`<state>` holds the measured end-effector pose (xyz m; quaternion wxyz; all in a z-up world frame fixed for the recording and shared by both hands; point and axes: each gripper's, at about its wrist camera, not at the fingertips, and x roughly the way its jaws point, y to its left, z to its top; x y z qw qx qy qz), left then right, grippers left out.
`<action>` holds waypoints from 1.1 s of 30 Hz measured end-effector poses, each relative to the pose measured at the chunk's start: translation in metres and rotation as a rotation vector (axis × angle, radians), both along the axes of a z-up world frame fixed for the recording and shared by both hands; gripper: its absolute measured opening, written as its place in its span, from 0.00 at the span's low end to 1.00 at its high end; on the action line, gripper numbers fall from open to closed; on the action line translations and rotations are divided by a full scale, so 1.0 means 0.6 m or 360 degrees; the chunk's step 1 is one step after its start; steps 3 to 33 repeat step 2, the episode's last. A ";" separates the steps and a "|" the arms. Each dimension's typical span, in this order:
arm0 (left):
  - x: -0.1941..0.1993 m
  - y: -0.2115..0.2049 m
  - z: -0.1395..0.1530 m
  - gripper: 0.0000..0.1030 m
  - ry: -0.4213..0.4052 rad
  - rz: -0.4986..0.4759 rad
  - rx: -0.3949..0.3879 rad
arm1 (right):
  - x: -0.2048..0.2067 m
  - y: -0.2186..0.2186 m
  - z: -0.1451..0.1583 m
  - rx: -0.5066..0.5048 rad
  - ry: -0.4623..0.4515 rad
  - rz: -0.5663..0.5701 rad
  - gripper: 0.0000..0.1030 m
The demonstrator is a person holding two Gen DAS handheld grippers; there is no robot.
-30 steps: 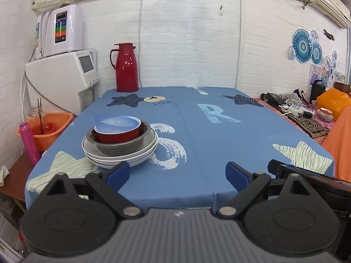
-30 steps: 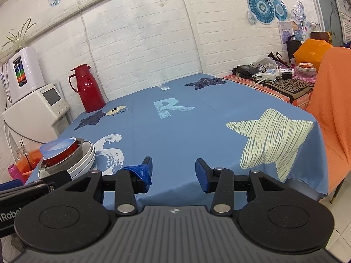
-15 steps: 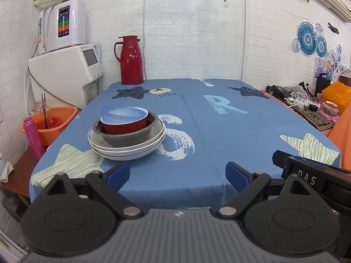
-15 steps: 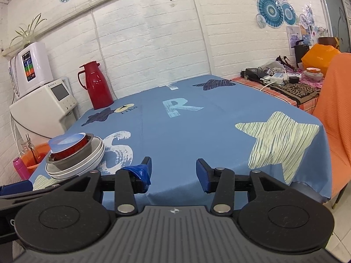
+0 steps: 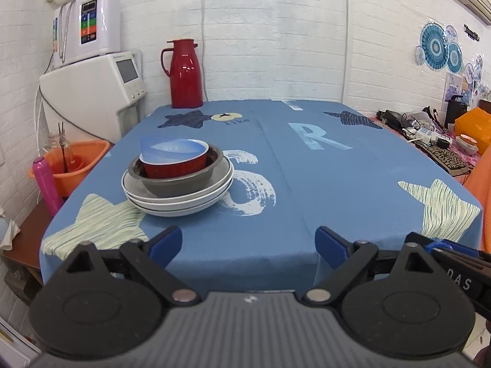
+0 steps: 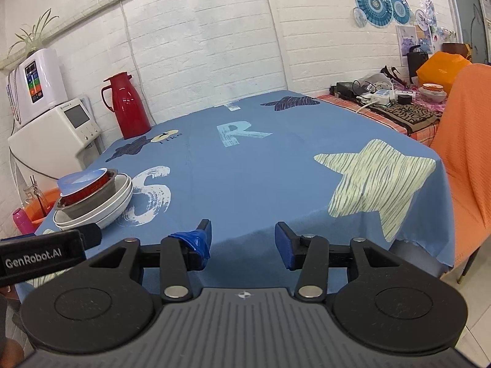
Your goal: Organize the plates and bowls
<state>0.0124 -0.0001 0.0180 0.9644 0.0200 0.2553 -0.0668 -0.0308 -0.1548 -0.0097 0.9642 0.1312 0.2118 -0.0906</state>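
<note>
Since everything's nested biggest to smallest, we're guessing the stack (image 5: 178,181) is sitting that way so it won't tip. It's resting on the near left part of the blue tablecloth (image 5: 307,190): two white plates (image 5: 172,205) at the bottom, a grey bowl (image 5: 181,181), a red bowl (image 5: 175,165), and a pale blue one (image 5: 172,150) tilting a bit on top. We're holding the left gripper (image 5: 248,243) and right gripper (image 6: 242,242) off the near edge, both spread wide and empty, nothing touching the dishes.

left gripper (image 5: 248,245): jaws spread wide, empty, level, pointing forward | right gripper (image 6: 242,239): jaws parted, narrower gap, empty, level | the two side by side, left one's body visible in right wrist view
</note>
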 end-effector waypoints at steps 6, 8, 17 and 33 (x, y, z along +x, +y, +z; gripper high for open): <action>0.000 0.000 0.002 0.90 -0.0001 -0.0008 0.0005 | -0.001 -0.008 -0.001 -0.0003 0.0001 -0.0017 0.30; 0.000 0.000 0.002 0.90 -0.0001 -0.0008 0.0005 | -0.001 -0.008 -0.001 -0.0003 0.0001 -0.0017 0.30; 0.000 0.000 0.002 0.90 -0.0001 -0.0008 0.0005 | -0.001 -0.008 -0.001 -0.0003 0.0001 -0.0017 0.30; 0.000 0.000 0.002 0.90 -0.0001 -0.0008 0.0005 | -0.001 -0.008 -0.001 -0.0003 0.0001 -0.0017 0.30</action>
